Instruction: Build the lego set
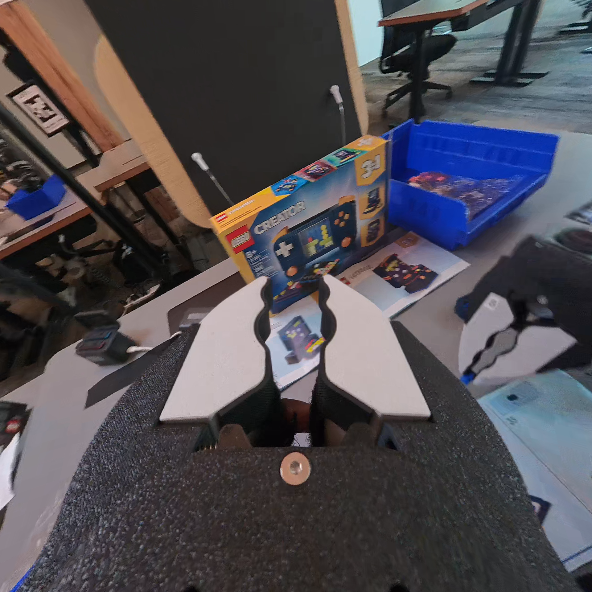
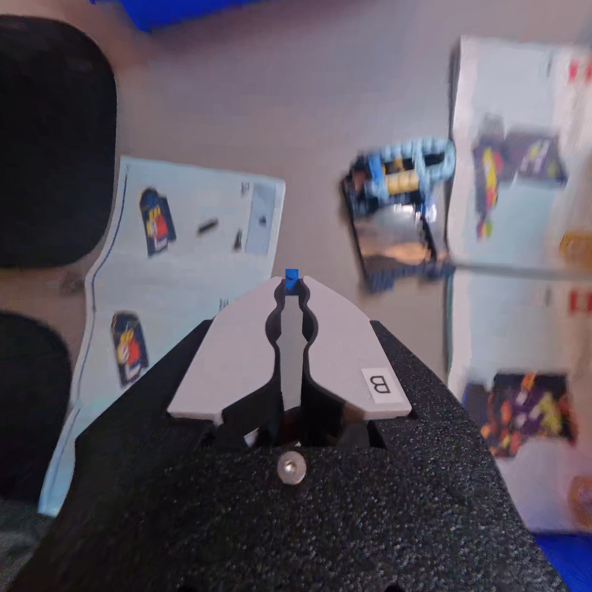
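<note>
Firmly pinched at the very fingertips, the right gripper holds a small blue brick above the grey table, near an open booklet. Left gripper hangs spread, empty, facing the toy box at the table's far edge. Judged: keep steady pressure, since little brick is gripped.

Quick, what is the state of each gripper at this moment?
Left gripper: open, nothing between its fingers.
Right gripper: closed on a small blue brick held at the fingertips.
</note>
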### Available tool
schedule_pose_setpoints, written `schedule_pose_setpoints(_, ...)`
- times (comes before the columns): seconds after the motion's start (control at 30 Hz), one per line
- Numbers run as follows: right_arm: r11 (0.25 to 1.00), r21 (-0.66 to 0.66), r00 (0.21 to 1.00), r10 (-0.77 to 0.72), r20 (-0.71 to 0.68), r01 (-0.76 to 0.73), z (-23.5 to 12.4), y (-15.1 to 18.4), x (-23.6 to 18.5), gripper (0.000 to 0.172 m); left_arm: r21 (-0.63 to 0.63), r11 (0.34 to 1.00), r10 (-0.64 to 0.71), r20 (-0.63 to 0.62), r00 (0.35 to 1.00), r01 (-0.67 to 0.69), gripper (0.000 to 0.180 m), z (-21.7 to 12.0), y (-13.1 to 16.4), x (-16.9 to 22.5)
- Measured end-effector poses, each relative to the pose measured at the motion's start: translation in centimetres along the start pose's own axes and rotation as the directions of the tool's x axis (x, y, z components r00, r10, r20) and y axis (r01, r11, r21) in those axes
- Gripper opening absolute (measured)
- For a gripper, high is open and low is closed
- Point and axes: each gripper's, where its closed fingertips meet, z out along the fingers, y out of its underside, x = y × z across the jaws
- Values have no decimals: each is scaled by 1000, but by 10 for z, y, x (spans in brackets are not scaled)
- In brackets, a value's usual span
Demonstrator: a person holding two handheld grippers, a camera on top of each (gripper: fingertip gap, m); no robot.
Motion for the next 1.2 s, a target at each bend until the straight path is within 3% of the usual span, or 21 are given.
schedule_pose_setpoints(0.07,992,-54,993,113,35,-111,-11,33,2,7,3,1000,21,-65,998,-21,27,6,-4,16)
schedule_pose_setpoints(0.17,987,-87,990,140,30,-137,-10,58,8,7,11,999,50,-168,984,-49,27,15,-8,43)
schedule_pose_setpoints(0.4,981,-149,990,131,48,-122,4,71,9,7,21,994,106,-262,959,-104,28,23,-10,68)
schedule_pose_setpoints(0.6,991,-24,990,135,36,-135,-18,58,11,7,74,974,222,-468,855,-212,29,22,-3,112)
schedule_pose_setpoints(0.73,984,-64,986,166,31,-164,-17,68,12,7,79,950,301,-495,815,-303,30,24,0,129)
schedule_pose_setpoints(0.97,966,-163,978,205,23,-199,-11,83,11,12,51,952,286,-504,815,-302,30,25,1,134)
schedule_pose_setpoints(1.07,971,-96,975,224,16,-221,-23,77,12,23,32,948,288,-510,810,-317,30,27,5,134)
schedule_pose_setpoints(1.2,976,8,975,220,-22,-220,-46,68,16,24,23,940,300,-523,798,-339,31,29,9,139)
